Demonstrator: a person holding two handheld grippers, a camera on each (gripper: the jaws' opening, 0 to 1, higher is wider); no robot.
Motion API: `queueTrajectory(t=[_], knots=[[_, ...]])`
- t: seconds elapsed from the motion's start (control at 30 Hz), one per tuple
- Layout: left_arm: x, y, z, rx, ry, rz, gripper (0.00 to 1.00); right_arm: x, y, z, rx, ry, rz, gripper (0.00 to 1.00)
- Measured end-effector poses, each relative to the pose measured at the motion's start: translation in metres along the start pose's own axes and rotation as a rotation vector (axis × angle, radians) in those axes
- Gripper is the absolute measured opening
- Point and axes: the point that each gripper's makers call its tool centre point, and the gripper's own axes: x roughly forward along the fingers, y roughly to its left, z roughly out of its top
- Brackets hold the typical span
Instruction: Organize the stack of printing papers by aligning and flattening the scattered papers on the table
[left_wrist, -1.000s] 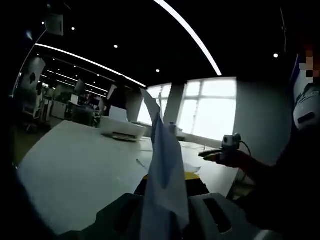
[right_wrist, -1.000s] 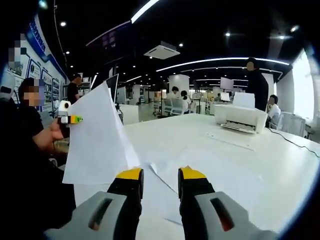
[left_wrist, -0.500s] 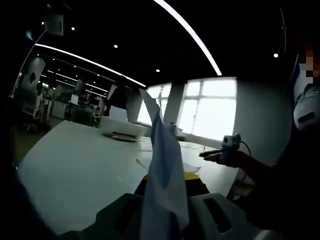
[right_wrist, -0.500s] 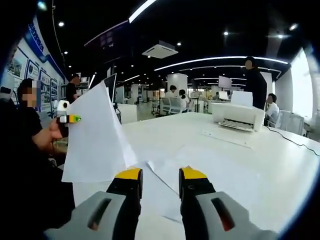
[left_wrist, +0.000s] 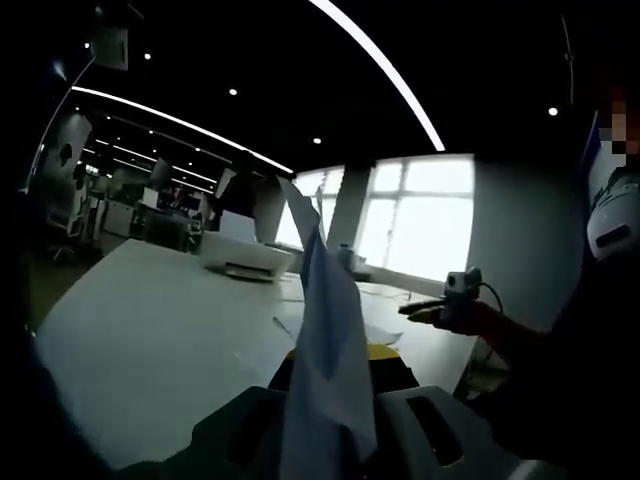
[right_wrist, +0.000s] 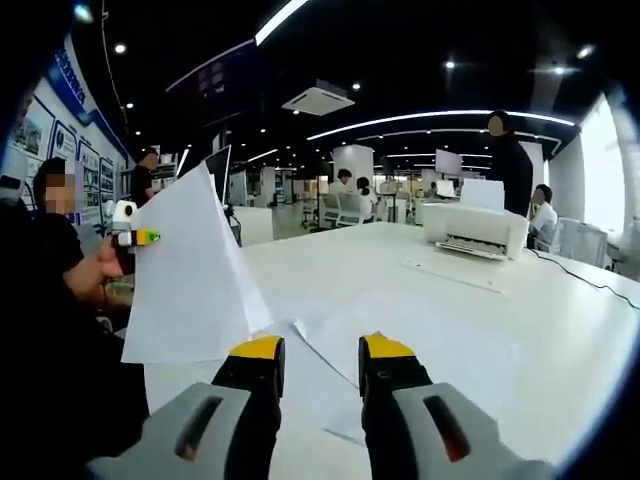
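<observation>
The left claw (left_wrist: 335, 375) is clamped on a sheet (left_wrist: 325, 330) that stands edge-on between its jaws. Thin and floppy, it should be pinched near an edge. The right claw (right_wrist: 312, 365) is spread apart above the loose papers (right_wrist: 400, 335) on the table (right_wrist: 560, 330).

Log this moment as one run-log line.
left gripper: shut on paper sheet, held up | right gripper: open, empty | loose papers on table

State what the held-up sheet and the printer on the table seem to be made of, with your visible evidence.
Sheet: thin matte white paper, probably; it bends and hangs limp from the left tool. Printer: likely moulded white plastic, going by its smooth boxy casing with rounded edges.
</observation>
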Motion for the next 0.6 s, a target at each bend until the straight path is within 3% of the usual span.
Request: queueTrajectory(t=[0.6], knots=[[0.0004, -0.0009, -0.0001, 0.002, 0.0, 0.0, 0.06, -0.0043, -0.003, 0.0016, 0.003, -0.006, -0.013, 0.25]])
